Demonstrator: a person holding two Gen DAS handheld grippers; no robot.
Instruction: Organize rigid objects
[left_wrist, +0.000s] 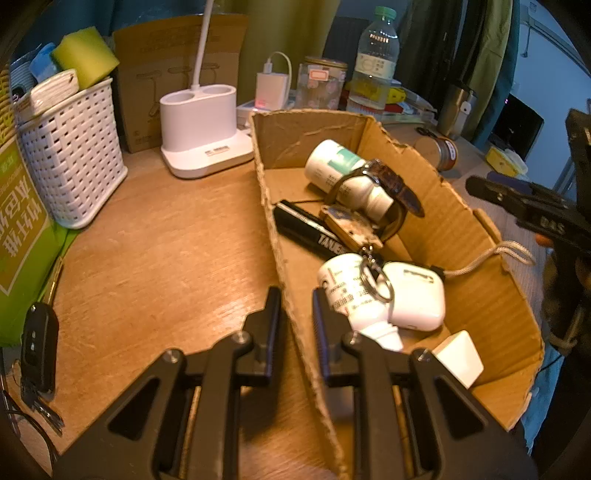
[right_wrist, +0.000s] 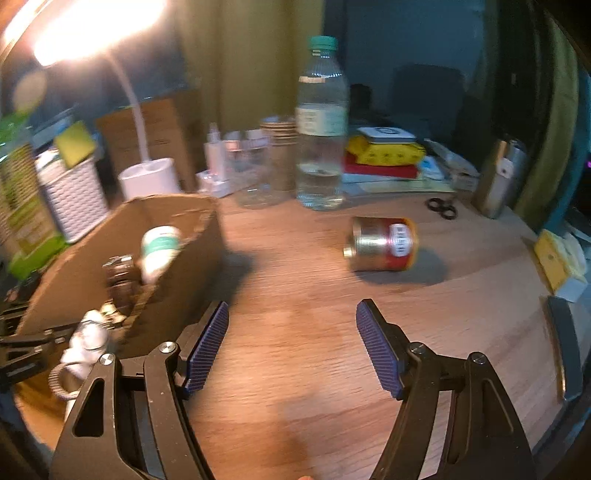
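Your left gripper (left_wrist: 295, 314) has its jaws pinched on the near wall of the cardboard box (left_wrist: 476, 291), one finger outside and one inside, steadying it on the bench (left_wrist: 177, 236); the box already holds a white bottle (left_wrist: 347, 177), a watch (left_wrist: 391, 182), a black pen (left_wrist: 306, 229), a key ring (left_wrist: 376, 280), a white earbud case (left_wrist: 413, 295) and a small white tube (left_wrist: 351, 291); your right gripper (right_wrist: 291, 343) hangs over bare wood with its jaws wide apart and nothing between them; the step in hand looks like the reach for the next loose piece, most likely the small can (right_wrist: 382, 243) lying on its side, well apart from the box and ahead of your right jaws; next, I judge, you must carry the open jaws forward to straddle the can across its round body, since it may roll when touched, then close and carry it to the box.
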